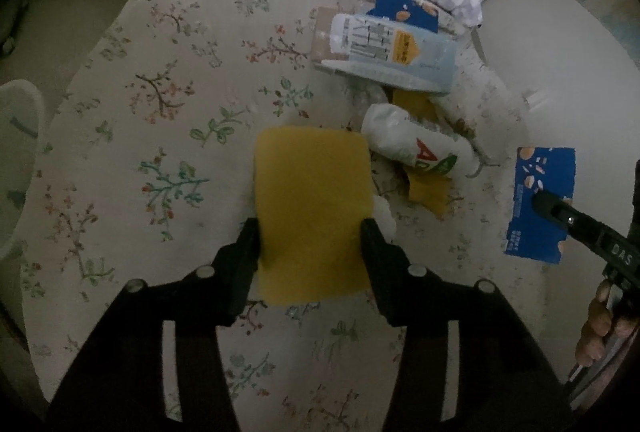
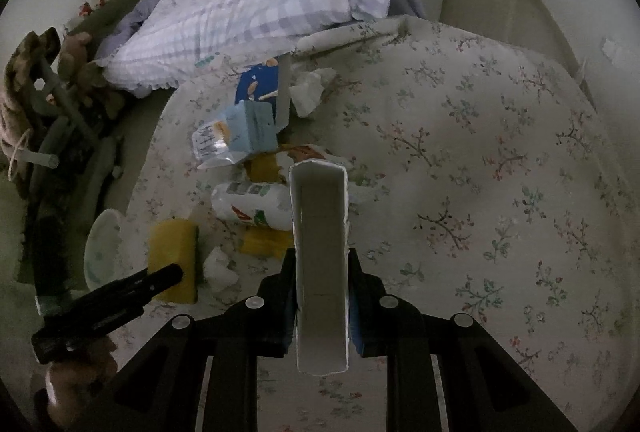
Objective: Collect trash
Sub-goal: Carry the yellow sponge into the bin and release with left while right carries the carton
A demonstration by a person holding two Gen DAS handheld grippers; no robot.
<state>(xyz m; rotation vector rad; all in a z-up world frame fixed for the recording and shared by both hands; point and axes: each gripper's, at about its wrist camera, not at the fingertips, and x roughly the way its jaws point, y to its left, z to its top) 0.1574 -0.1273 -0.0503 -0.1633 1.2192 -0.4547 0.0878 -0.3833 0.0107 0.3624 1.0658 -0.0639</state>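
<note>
A yellow sponge (image 1: 312, 208) lies on the floral bed sheet (image 1: 160, 112). My left gripper (image 1: 310, 232) is shut on it, one pad against each long side. In the right wrist view the same sponge (image 2: 172, 248) shows with a left finger (image 2: 160, 280) over it. My right gripper (image 2: 322, 256) is shut on a torn blue carton with a white inside (image 2: 320, 264), held above the sheet. That blue carton (image 1: 540, 204) also shows at the right of the left wrist view. More trash lies close by: a white bottle (image 1: 416, 148), a light blue pack (image 1: 392, 48), another blue carton piece (image 1: 404, 10) and a crumpled tissue (image 2: 308, 88).
A checked pillow (image 2: 260, 12) lies at the head of the bed beyond the trash. A white round container (image 2: 102, 252) stands off the bed's left edge. Yellow scraps (image 1: 428, 192) and a small tissue (image 2: 218, 268) lie beside the sponge. Plush toys (image 2: 76, 52) sit far left.
</note>
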